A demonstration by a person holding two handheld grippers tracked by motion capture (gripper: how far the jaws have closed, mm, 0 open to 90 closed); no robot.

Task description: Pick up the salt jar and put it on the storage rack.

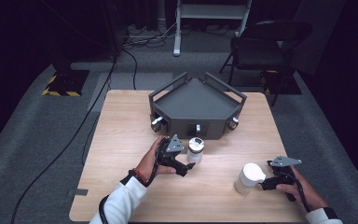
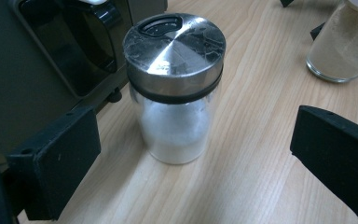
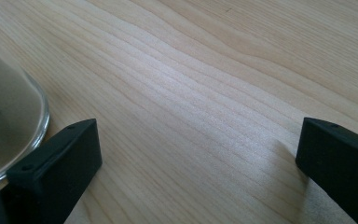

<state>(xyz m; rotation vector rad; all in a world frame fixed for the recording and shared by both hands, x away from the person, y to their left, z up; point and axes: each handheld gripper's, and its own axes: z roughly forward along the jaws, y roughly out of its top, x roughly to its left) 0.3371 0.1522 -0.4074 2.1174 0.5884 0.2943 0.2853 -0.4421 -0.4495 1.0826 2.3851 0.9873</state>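
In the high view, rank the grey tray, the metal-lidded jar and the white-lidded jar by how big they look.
1. Grey tray, by far the largest, though it lies farther from the camera.
2 and 3. White-lidded jar and metal-lidded jar look close in size; the white-lidded one seems slightly bigger, but it sits nearer the camera, so I won't rank them.

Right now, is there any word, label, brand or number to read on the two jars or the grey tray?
None can be read.
Steel-lidded jar: no label.
White-lidded jar: no print visible.
Grey tray: no markings.
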